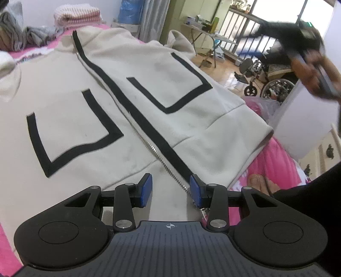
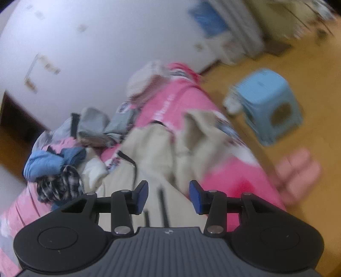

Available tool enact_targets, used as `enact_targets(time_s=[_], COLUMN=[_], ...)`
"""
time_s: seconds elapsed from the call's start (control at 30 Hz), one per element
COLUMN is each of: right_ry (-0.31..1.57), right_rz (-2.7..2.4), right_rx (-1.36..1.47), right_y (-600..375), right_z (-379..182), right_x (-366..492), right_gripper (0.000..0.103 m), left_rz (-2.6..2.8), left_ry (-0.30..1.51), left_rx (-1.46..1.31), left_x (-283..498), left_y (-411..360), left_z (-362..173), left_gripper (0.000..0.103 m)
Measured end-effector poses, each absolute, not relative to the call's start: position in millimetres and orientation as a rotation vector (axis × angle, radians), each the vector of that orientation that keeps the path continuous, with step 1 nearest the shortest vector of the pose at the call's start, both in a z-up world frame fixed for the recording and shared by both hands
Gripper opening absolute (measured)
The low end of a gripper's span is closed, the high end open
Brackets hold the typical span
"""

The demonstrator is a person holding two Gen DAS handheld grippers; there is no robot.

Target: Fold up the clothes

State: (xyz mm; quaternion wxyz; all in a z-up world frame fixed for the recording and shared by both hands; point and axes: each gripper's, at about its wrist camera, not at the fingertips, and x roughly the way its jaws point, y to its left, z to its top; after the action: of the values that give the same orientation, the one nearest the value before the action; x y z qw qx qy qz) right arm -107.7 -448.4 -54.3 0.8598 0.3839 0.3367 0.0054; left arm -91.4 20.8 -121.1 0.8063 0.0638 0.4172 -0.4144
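A cream zip jacket (image 1: 149,85) with black trim and black pocket outlines lies flat, front up, on the pink bed cover (image 1: 272,162). My left gripper (image 1: 171,189) hangs over the hem at the bottom of the zipper. Its blue pads stand apart and the cloth lies flat below them, unpinched. In the right wrist view, which is blurred by motion, my right gripper (image 2: 169,194) is open with nothing between its pads, above the jacket (image 2: 159,153) and off its right side. In the left wrist view a blurred hand (image 1: 313,74) carries that tool at the upper right.
Loose clothes are heaped (image 2: 64,162) at the bed's far left side. A folded blanket (image 1: 76,15) lies at the head of the bed. A light blue stool (image 2: 270,104) stands on the wooden floor beside the bed. A wheelchair (image 1: 266,78) is parked further off.
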Motion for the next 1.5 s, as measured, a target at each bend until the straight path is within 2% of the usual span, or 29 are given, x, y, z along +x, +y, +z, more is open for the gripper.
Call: enact_targets(time_s=[0.1, 0.3, 0.4, 0.6, 0.77, 0.87, 0.9, 0.93, 0.97, 1.1, 1.33, 1.43, 1.5], right_ry=[0.734, 0.810, 0.831, 0.842, 0.866, 0.867, 0.866, 0.863, 0.854, 0.807, 0.899, 0.914, 0.907], right_rz=[-0.015, 0.014, 0.076, 0.178, 0.203, 0.174, 0.167, 0.162, 0.153, 0.180, 0.152, 0.166, 0.193], right_rx=[0.844, 0.712, 0.523, -0.098, -0.298, -0.337, -0.328, -0.302, -0.268, -0.163, -0.195, -0.126, -0.044], right_y=[-454, -434, -410, -339, -319, -316, -317, -319, -323, -333, -339, -346, -359], right_z=[-71, -87, -82, -83, -104, -114, -116, -116, -114, -99, -122, -116, -105], right_x=[-142, -191, -209, -229, -234, -229, -227, -225, -224, -233, -234, -234, -238], right_gripper=[0.045, 0.043, 0.042, 0.042, 0.042, 0.039, 0.034, 0.016, 0.005, 0.003, 0.003, 0.008, 0.019], left_rz=[-0.900, -1.005, -1.035, -1.032, -1.002, -0.988, -0.985, -0.984, -0.985, -0.989, -0.988, -0.991, -1.006], left_ry=[0.862, 0.791, 0.748, 0.697, 0.707, 0.725, 0.731, 0.735, 0.737, 0.741, 0.772, 0.828, 0.878], left_rx=[0.184, 0.343, 0.461, 0.639, 0.659, 0.638, 0.630, 0.624, 0.624, 0.627, 0.590, 0.543, 0.479], left_x=[-99, -128, -143, -159, -158, -153, -152, -151, -151, -152, -148, -143, -137], left_y=[13, -10, -23, -38, -37, -36, -35, -35, -34, -31, -27, -19, -12], left_z=[-113, -110, -114, -123, -125, -125, -124, -124, -124, -124, -124, -121, -115], left_gripper=[0.039, 0.039, 0.039, 0.038, 0.034, 0.032, 0.031, 0.030, 0.029, 0.029, 0.029, 0.029, 0.029])
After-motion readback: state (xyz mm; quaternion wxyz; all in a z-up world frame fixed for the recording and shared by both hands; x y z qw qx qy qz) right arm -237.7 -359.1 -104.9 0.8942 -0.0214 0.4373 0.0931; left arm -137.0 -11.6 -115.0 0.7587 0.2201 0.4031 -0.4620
